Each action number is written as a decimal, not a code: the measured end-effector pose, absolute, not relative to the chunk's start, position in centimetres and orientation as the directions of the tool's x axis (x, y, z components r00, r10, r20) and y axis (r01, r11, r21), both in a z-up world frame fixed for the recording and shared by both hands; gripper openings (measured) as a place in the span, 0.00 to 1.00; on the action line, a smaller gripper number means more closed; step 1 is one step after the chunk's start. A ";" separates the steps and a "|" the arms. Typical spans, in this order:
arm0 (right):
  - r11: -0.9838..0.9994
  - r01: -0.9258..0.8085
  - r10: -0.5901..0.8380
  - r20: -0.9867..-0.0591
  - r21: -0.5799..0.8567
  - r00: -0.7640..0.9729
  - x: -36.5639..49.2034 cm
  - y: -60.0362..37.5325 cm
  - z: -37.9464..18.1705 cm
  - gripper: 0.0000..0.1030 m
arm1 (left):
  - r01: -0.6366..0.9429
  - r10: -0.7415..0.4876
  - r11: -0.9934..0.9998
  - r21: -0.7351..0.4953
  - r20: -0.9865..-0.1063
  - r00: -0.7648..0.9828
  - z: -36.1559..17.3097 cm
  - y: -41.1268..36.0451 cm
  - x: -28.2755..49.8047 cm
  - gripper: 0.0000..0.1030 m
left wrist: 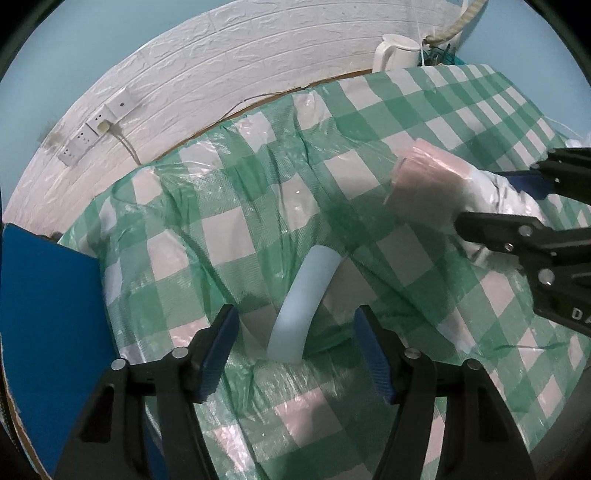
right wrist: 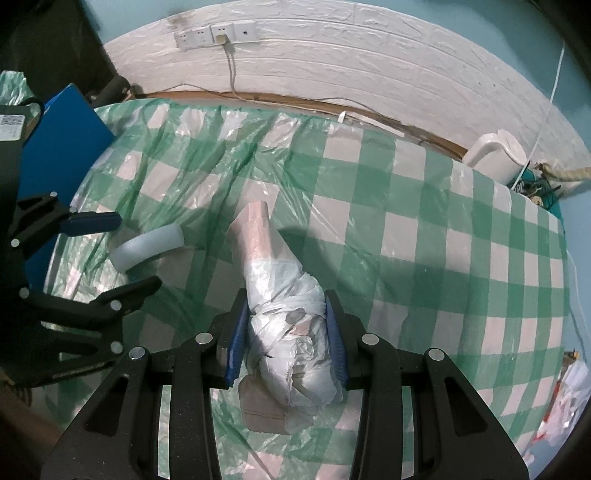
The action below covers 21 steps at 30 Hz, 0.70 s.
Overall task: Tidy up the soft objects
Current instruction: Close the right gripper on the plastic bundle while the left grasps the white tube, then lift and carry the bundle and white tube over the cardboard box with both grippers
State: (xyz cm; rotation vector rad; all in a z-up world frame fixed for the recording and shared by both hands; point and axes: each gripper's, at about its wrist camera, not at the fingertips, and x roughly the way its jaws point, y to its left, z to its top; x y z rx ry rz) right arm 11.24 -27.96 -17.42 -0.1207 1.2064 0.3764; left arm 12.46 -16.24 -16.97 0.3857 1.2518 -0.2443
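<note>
The right claw (right wrist: pixel 288 341) is clenched on a wrapped bundle (right wrist: pixel 291 332), its blue pads pressing both sides of the crinkled white plastic; the bundle's pinkish far end sticks out past the claw above the checked cloth (right wrist: pixel 424 236), which covers the worktop under a layer of clear film. To the left of the bundle, the left claw (left wrist: pixel 295 350) is released, its fingers (left wrist: pixel 218 350) standing on either side of a pale blue curved strip (left wrist: pixel 306 295) without pressing it. The strip lies arched on the checked cloth, its near end between the fingers and its far end reaching away from them. A blue board (left wrist: pixel 48 332) stands at the left edge of the cloth, beside the left claw. Past the bundle the cloth runs to its far edge, where a brown rim shows. At the far right corner of the cloth sits a white kettle (right wrist: pixel 498 155). Behind the cloth rises a white brick-pattern wall (right wrist: pixel 351 62) carrying a row of sockets (right wrist: pixel 218 35) with one plug and cord hanging down.
</note>
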 end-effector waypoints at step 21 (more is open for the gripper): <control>0.933 -0.343 0.223 -0.921 0.107 0.320 10.3 -27.4 -15.9 0.37 | 0.352 -0.017 0.930 0.102 -0.947 0.320 -15.5 -13.9 12.4 0.11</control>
